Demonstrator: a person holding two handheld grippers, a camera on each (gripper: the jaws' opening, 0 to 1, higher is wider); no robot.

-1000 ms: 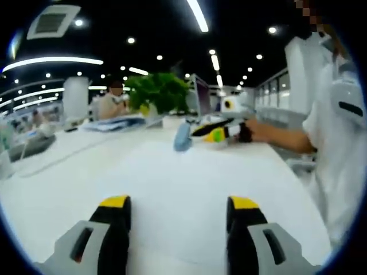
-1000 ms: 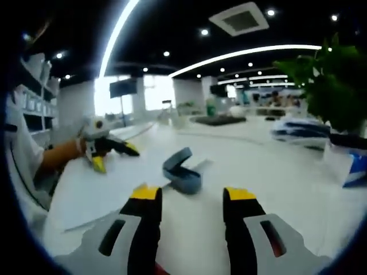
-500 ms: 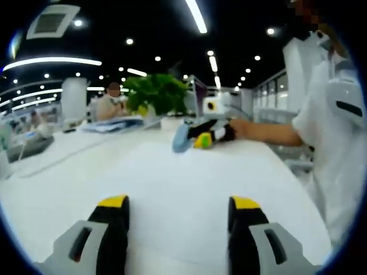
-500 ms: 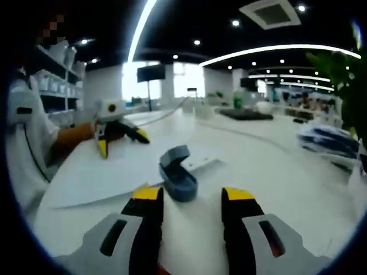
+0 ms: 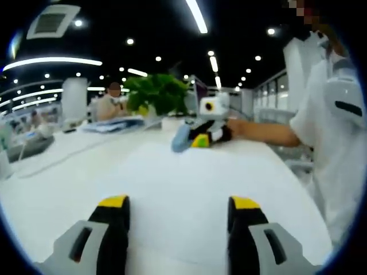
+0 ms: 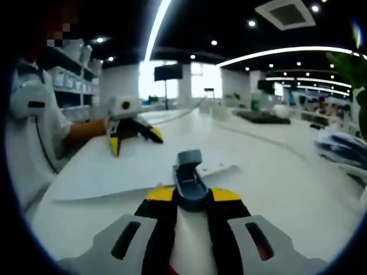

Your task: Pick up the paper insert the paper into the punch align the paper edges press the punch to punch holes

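In the right gripper view we see the right gripper (image 6: 192,195) with its jaws drawn in against the sides of the blue punch (image 6: 190,182), gripping its near end. The paper (image 6: 132,172) lies flat on the white table (image 6: 287,166), under and left of the punch. The left gripper (image 5: 179,201) hovers over the paper (image 5: 189,177), jaws wide apart and empty; the punch (image 5: 181,137) sits far ahead.

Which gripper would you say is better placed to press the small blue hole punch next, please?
The right gripper: its yellow-tipped jaws already flank the small blue hole punch, which has the white paper sheet in it. The left gripper hovers open over the paper, well away from the punch.
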